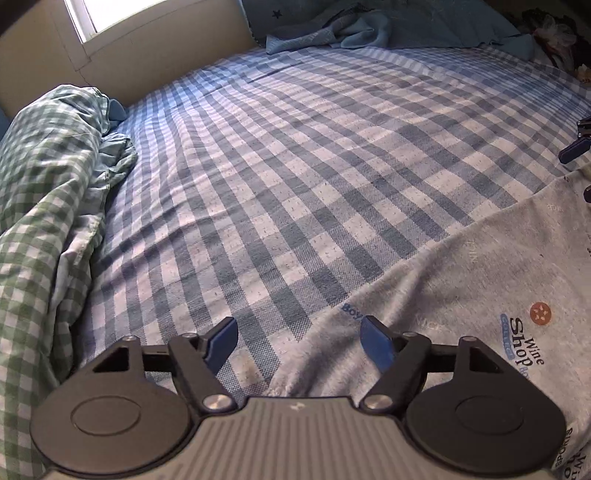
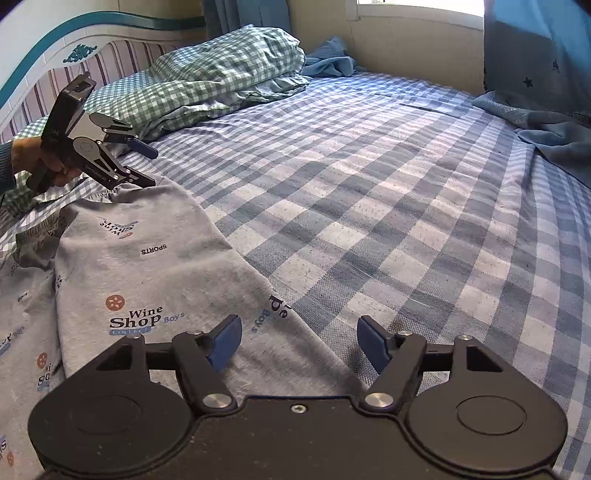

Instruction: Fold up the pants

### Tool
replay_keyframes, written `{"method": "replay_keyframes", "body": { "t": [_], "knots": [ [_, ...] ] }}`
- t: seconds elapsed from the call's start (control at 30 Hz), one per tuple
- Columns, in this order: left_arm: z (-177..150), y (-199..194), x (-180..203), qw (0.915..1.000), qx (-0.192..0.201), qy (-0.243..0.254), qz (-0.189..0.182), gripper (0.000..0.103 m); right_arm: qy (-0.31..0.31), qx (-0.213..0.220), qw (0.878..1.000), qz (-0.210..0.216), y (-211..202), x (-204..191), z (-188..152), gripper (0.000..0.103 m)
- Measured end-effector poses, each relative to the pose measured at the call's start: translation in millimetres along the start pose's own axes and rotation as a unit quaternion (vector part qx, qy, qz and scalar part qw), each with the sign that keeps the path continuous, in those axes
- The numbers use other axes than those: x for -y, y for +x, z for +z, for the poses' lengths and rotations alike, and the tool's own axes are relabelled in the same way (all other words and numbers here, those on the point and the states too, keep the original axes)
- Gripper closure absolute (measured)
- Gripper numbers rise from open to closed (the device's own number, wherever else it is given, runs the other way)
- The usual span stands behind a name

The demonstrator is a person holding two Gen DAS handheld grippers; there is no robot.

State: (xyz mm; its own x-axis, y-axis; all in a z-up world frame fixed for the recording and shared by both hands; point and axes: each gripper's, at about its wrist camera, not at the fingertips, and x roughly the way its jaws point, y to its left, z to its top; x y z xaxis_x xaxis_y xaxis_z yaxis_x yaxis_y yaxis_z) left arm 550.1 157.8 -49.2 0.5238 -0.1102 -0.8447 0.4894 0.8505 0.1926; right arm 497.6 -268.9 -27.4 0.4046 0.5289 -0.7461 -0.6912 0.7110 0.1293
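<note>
— We have one pair of grey printed pants (image 2: 147, 266) lying flat on the bed (image 2: 369, 192), along its near edge. We judge them light, soft knit: limp, likely to sag and crease, not slippery, nothing fragile.

— Where do we take hold?

— At the far long edge, one gripper near each end, pinching both layers at the hem. Our left gripper (image 1: 299, 341) is spread over that edge, one pad above the cloth, the other above the checked sheet, nothing pinched. Our right gripper (image 2: 299, 341) is also spread, straddling the same edge, empty.

— And around them?

— We count two grippers, one green checked duvet (image 2: 221, 70) bunched near the headboard (image 2: 55, 48), and blue cloth (image 1: 347, 31) crumpled by the wall; how many pieces, we cannot tell.
</note>
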Motion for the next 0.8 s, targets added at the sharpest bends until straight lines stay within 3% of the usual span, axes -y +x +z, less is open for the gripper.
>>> {"method": "replay_keyframes", "body": {
  "t": [0.03, 0.1, 0.17, 0.27, 0.43, 0.6, 0.8],
  "knots": [
    [-1, 2, -1, 1.0000, -0.002, -0.003, -0.005, 0.031, -0.004, -0.003, 1.000, 0.004, 4, -2, 2, 0.033],
    [-4, 0, -4, 0.9991, 0.003, -0.022, -0.036, 0.053, -0.014, -0.012, 1.000, 0.000, 10, -6, 4, 0.050],
    [-5, -3, -3, 0.9980, 0.007, -0.032, -0.054, 0.083, -0.024, -0.006, 1.000, -0.001, 12, -12, 6, 0.074],
    [-7, -9, 5, 0.9989, 0.010, -0.035, -0.031, 0.100, -0.042, -0.005, 0.999, -0.005, 11, -22, 6, 0.096],
    [-4, -35, 10, 0.9969, 0.056, -0.053, 0.017, 0.102, -0.070, 0.015, 0.996, -0.045, 1, -36, 10, 0.103],
    [8, -51, -10, 0.9837, 0.117, -0.124, 0.057, 0.102, -0.058, 0.046, 0.993, -0.097, -3, -31, 34, 0.103],
    [4, -10, -11, 0.9838, 0.082, -0.143, 0.072, 0.102, -0.047, 0.005, 0.992, -0.117, 43, -23, 43, 0.103]
  ]
}}
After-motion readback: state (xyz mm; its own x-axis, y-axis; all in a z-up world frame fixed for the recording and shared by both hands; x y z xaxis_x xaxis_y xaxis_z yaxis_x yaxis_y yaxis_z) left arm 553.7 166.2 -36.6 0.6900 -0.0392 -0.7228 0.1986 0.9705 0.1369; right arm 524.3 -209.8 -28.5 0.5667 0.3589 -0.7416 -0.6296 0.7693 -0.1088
